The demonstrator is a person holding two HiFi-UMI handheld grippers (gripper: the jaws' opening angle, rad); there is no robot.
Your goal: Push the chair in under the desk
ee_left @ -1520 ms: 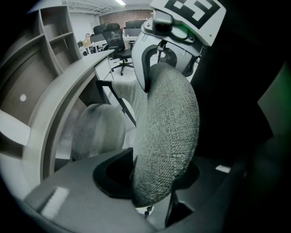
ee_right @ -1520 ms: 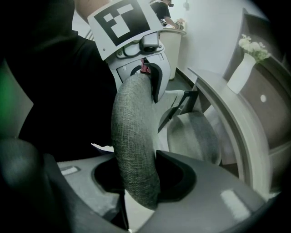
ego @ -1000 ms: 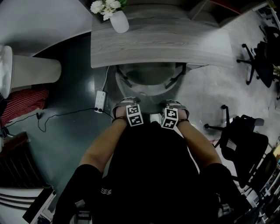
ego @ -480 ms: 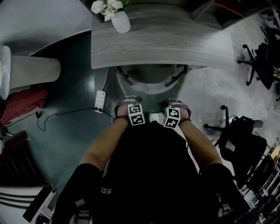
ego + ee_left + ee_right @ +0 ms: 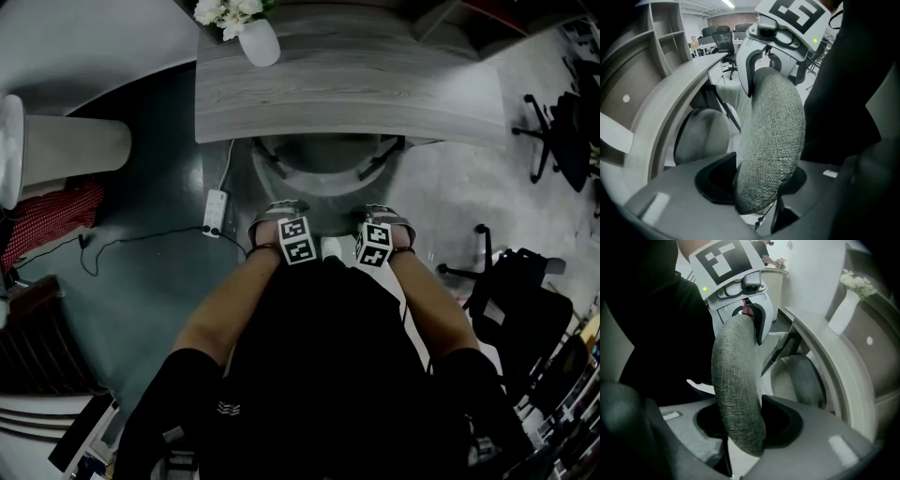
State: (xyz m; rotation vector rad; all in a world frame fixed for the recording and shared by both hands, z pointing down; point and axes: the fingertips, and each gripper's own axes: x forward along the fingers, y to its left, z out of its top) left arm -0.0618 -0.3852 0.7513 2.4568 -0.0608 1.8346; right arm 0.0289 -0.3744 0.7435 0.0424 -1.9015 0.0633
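Note:
The grey fabric chair has its seat point(image 5: 323, 173) partly under the wooden desk point(image 5: 347, 89). I stand behind it, and its curved backrest point(image 5: 773, 140) runs between both grippers. My left gripper point(image 5: 279, 217) is shut on the backrest's left part; in the left gripper view its jaws point(image 5: 754, 187) straddle the padded edge and have just eased slightly wider. My right gripper point(image 5: 384, 219) is shut on the backrest point(image 5: 736, 390) further right, with both jaws of this gripper point(image 5: 745, 427) against the fabric. Beyond the backrest show the seat point(image 5: 797, 378) and the desk edge point(image 5: 834, 362).
A white vase of flowers point(image 5: 253, 37) stands on the desk's far left corner. A power strip point(image 5: 215, 214) with its cable lies on the floor left of the chair. Black office chairs point(image 5: 516, 300) stand to the right; a white cylinder point(image 5: 75, 145) and red checked cloth point(image 5: 52, 220) are at left.
Both grippers and the chair have shifted a little toward the desk, so less of the seat shows in front of the desk edge.

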